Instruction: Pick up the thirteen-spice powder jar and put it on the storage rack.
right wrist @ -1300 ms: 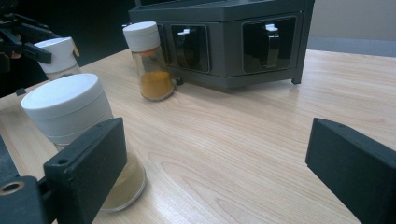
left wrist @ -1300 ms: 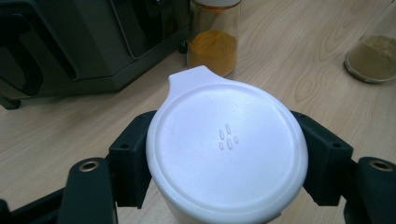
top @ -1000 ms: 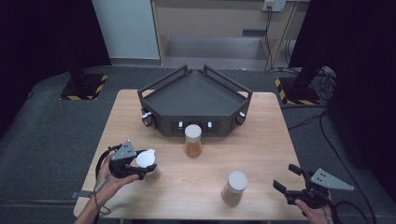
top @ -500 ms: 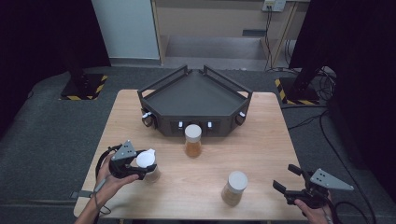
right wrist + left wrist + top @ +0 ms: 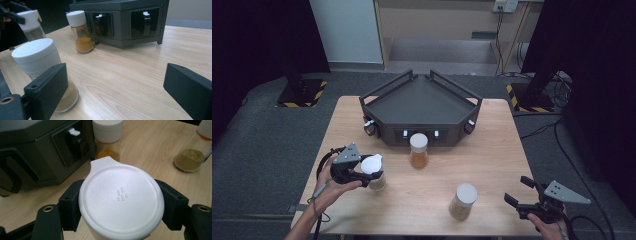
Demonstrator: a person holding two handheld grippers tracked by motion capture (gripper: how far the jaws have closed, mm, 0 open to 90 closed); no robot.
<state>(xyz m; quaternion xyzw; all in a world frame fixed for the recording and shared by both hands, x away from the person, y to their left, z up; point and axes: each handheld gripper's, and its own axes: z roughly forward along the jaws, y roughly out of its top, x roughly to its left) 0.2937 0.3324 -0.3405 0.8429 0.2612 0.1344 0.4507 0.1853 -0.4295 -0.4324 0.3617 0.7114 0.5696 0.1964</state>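
Observation:
My left gripper point(image 5: 371, 171) is shut on a clear spice jar with a white flip lid point(image 5: 372, 165), held just above the table's left front. In the left gripper view the black pads point(image 5: 71, 203) press on both sides of the lid point(image 5: 121, 197). A jar of orange powder point(image 5: 418, 150) stands in front of the black angular rack point(image 5: 422, 102). A jar of tan powder point(image 5: 463, 201) stands at the front right. My right gripper point(image 5: 521, 192) is open near the right front edge, to the right of the tan jar point(image 5: 35, 56), with nothing between its fingers.
The wooden table point(image 5: 492, 150) has bare room on its right half and between the jars. The rack point(image 5: 130, 20) has slots on its front face. In the right gripper view the orange jar point(image 5: 81, 31) and the held jar point(image 5: 31, 23) stand farther off.
My left gripper has risen a little with the white-lidded jar in it. The right gripper and the other two jars have not moved.

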